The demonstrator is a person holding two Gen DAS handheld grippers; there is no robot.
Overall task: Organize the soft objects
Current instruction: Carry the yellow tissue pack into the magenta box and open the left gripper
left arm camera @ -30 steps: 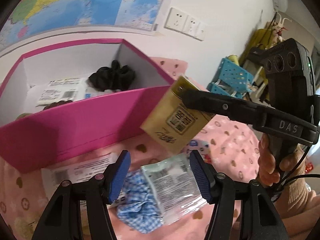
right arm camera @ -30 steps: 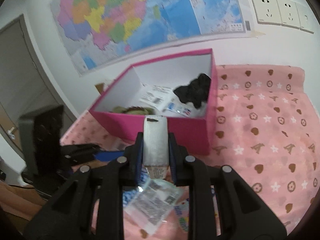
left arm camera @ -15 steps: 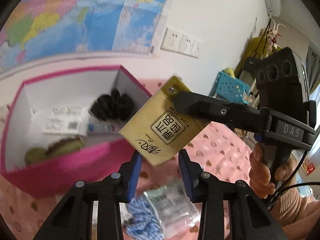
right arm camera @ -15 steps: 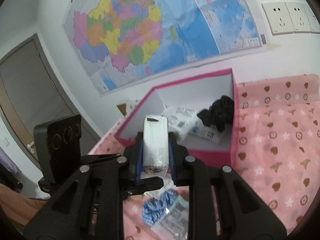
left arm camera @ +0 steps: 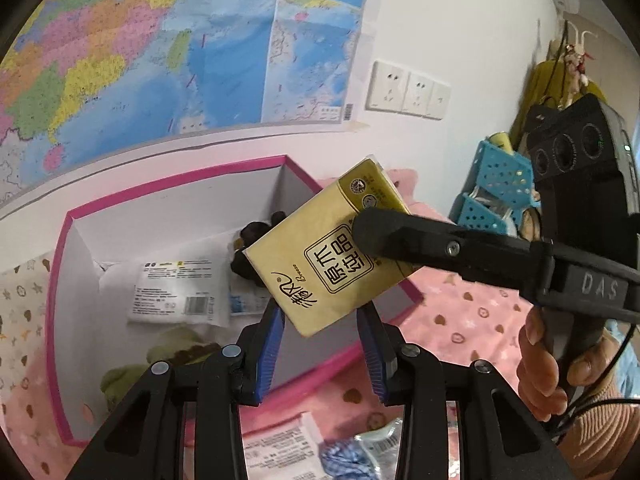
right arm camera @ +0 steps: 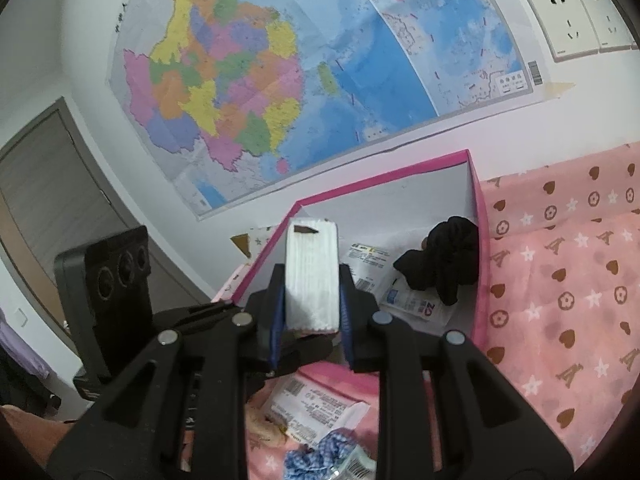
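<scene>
The right gripper (right arm camera: pixel 308 312) is clamped on a tissue pack (left arm camera: pixel 328 252), gold wrapper, holding it up in the air over the near right corner of the pink box (left arm camera: pixel 56 280). In the right wrist view you only see the pack's white edge squeezed between the blue pads. The left gripper (left arm camera: pixel 324 344) sits right under it with its jaws apart and nothing in them; the pack's lower corner hangs about level with the pad tips, but I can't tell if it's touching either one.

Already in the box: a black scrunchie (right arm camera: pixel 444 264) in the far right corner, a flat white packet (left arm camera: pixel 176 296) in the middle, and something green (left arm camera: pixel 168 356) near the front wall. Still out on the pink cloth (right arm camera: pixel 560 280): a blue checked scrunchie (right arm camera: pixel 320 456) and a couple more plastic packets (right arm camera: pixel 316 408).

My read is the pack is about to go in the box. To do that well, I'd carry it further in past the front wall before letting go, since right now it's basically over the rim and could tip out onto the cloth. Aim for the bare floor between the white packet and the scrunchie, lower it close, then release. Keep the left one out of the way, or it'll catch that hanging corner.
</scene>
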